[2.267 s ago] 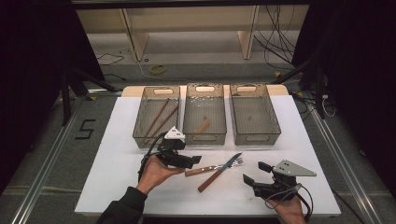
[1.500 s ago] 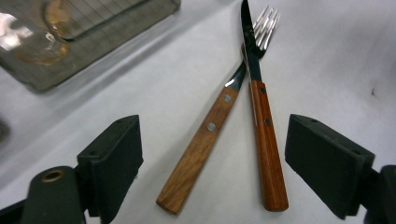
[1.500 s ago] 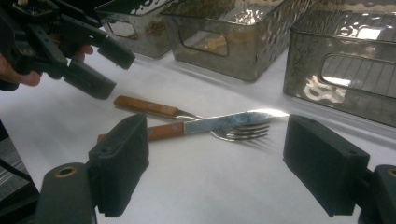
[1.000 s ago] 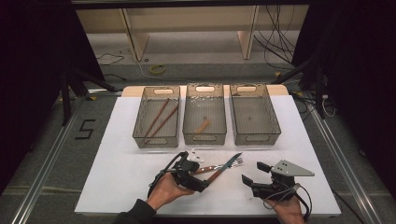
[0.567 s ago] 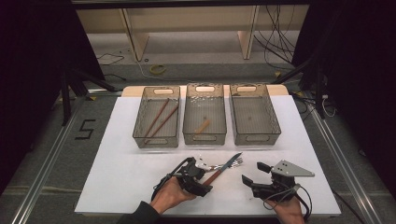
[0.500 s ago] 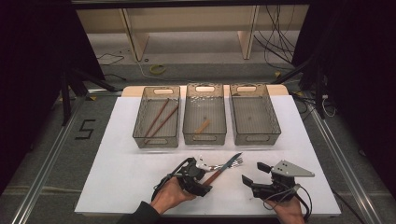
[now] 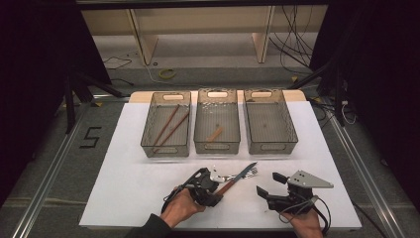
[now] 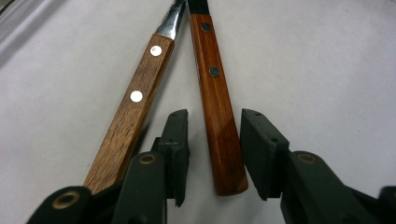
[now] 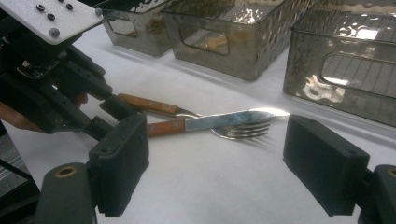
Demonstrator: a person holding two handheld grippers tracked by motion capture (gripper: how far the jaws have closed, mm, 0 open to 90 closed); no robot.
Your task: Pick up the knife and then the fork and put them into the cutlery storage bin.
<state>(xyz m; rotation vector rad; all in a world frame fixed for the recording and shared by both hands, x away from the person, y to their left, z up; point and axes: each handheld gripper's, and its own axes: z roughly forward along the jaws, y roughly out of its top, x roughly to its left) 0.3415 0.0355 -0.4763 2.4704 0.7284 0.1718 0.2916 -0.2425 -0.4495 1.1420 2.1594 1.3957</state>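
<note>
Left gripper view: my left gripper (image 8: 212, 154) straddles the butt of the knife handle (image 8: 217, 116), the reddish one with dark rivets. Jaws have just been closing, but a gap shows on each side of the wood, so the pads are not pressing yet. The fork handle (image 8: 128, 121), paler with bright rivets, lies just outside my left jaw, nearly touching it. I judge the approach was made from the handle end so the blade points away from my hand.

High view: knife (image 7: 236, 180) and fork (image 7: 233, 175) cross just in front of the middle bin (image 7: 217, 144), tips toward it, on the white table (image 7: 124, 198). Left bin (image 7: 166, 148) holds two chopsticks (image 7: 168, 126); the right bin (image 7: 270, 144) looks empty.

Right gripper view: my right gripper (image 9: 219, 161) hangs with jaws wide apart, nothing between them, right of the knife and clear of it.

Room: open tabletop lies between the cutlery and the bin fronts. The tight spot is the fork handle beside my jaw; closing may nudge it.
</note>
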